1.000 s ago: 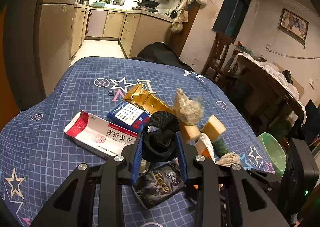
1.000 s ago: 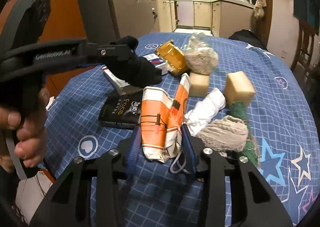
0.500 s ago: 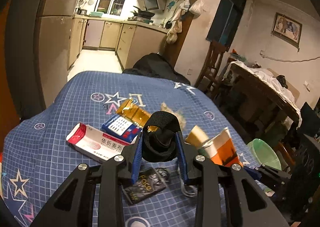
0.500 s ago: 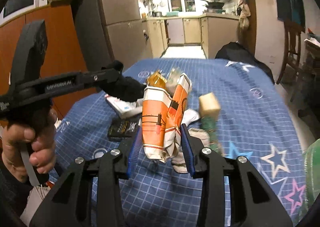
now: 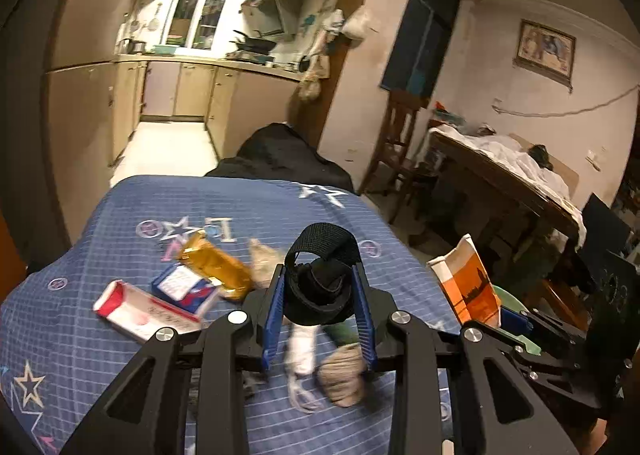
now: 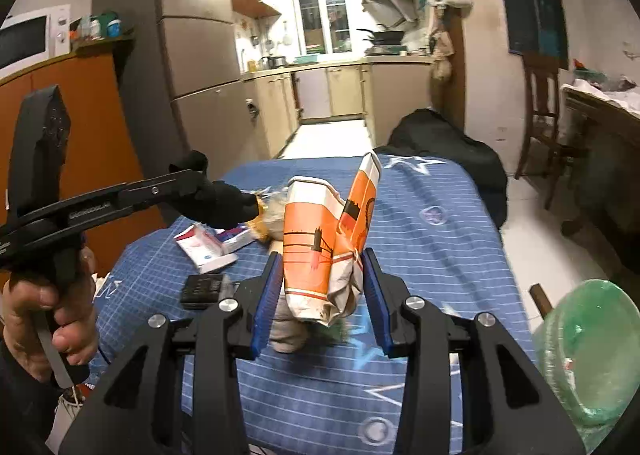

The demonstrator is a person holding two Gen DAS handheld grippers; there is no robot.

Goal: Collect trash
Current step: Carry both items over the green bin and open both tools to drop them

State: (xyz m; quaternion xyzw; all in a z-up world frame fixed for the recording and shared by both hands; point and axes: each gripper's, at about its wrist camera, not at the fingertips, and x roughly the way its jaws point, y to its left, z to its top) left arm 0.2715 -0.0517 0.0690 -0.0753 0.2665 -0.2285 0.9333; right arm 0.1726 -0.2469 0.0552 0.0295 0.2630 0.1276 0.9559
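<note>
My left gripper point(image 5: 319, 295) is shut on a black strap bundle point(image 5: 320, 283) and holds it above the blue tablecloth point(image 5: 132, 211). My right gripper point(image 6: 322, 287) is shut on a crushed orange and white paper cup point(image 6: 320, 247), lifted off the table; the cup also shows in the left wrist view point(image 5: 466, 283). Left on the cloth are a red and white box point(image 5: 140, 307), a blue and white box point(image 5: 184, 287), a gold wrapper point(image 5: 216, 267), a white tissue point(image 5: 302, 347), a beige rag point(image 5: 344, 375) and a black sachet point(image 6: 202, 289).
A green plastic bin point(image 6: 588, 351) stands on the floor at the table's right side. A wooden chair point(image 5: 400, 151) and a cluttered wooden table point(image 5: 500, 183) stand to the right. A black bag point(image 5: 280, 159) lies past the far edge. Kitchen cabinets are behind.
Both grippers have risen from the table. The right one has carried the paper cup up and to the right. The left one has lifted the black strap bundle higher.
</note>
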